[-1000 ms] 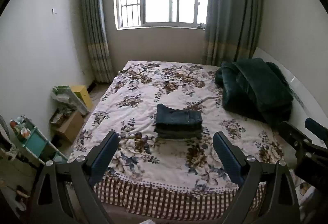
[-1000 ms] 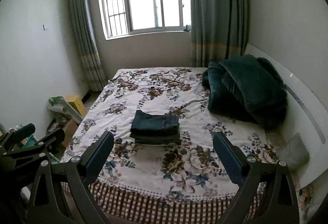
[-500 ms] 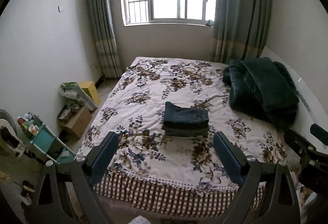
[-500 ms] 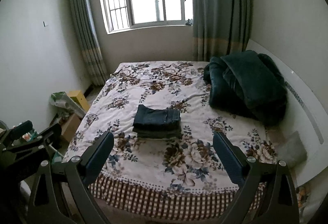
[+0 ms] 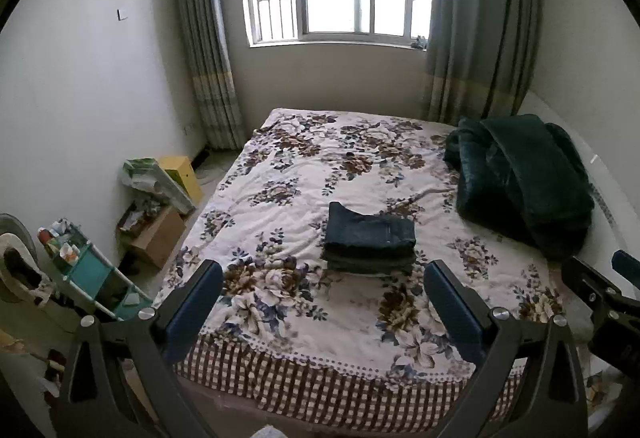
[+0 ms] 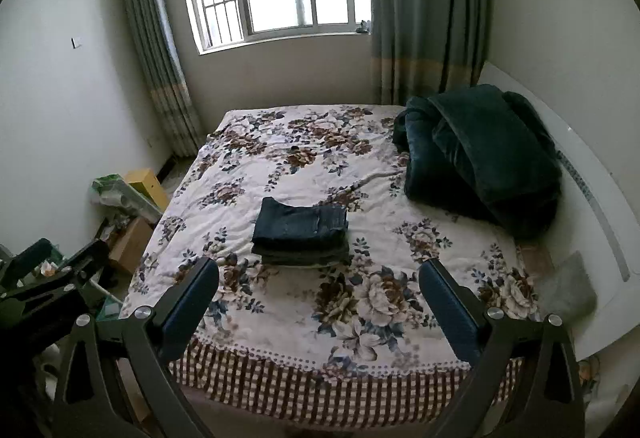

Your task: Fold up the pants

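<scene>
A stack of folded dark blue pants [image 5: 370,240] lies near the middle of the floral bed [image 5: 304,173]; it also shows in the right wrist view [image 6: 302,232]. My left gripper [image 5: 324,274] is open and empty, held back above the bed's foot, well short of the pants. My right gripper [image 6: 320,272] is open and empty, likewise back from the bed. The right gripper shows at the right edge of the left wrist view [image 5: 600,290], and the left gripper at the left edge of the right wrist view [image 6: 52,266].
A dark green blanket [image 5: 524,173] is heaped at the bed's right, against a white headboard [image 6: 592,173]. Cardboard boxes [image 5: 156,234], bags and a teal shelf [image 5: 88,270] stand on the floor left of the bed. A window with curtains is behind.
Both grippers have drawn back and up from the bed, so the pants and bed look smaller and more floor shows. The pants have not moved.
</scene>
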A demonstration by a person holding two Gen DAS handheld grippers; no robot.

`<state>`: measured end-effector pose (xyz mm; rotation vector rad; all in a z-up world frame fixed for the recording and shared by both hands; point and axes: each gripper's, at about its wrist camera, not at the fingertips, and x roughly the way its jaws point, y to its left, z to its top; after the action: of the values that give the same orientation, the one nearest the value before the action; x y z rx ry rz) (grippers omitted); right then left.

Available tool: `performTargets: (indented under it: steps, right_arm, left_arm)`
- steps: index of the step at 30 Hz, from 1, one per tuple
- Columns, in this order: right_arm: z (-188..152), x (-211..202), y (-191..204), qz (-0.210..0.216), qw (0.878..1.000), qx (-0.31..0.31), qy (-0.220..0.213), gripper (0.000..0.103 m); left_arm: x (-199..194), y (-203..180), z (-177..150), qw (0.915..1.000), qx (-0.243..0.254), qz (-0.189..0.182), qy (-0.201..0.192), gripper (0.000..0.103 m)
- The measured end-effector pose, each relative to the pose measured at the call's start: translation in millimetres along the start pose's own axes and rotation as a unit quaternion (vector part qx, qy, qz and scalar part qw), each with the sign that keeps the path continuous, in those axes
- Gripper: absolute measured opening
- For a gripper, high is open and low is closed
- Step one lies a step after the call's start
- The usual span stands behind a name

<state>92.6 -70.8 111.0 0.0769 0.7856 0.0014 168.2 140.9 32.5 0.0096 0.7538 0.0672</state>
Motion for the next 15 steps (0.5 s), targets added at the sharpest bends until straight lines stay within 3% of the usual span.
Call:
performTargets:
  steps: [15]
  right_arm:
    - [-1.3, 7.1, 0.5, -0.001, 1.000, -0.001, 0.002, 0.102]
  left_arm:
    - [3.7, 1.8, 5.0, 0.9999, 0.010, 0.005, 0.002, 0.103]
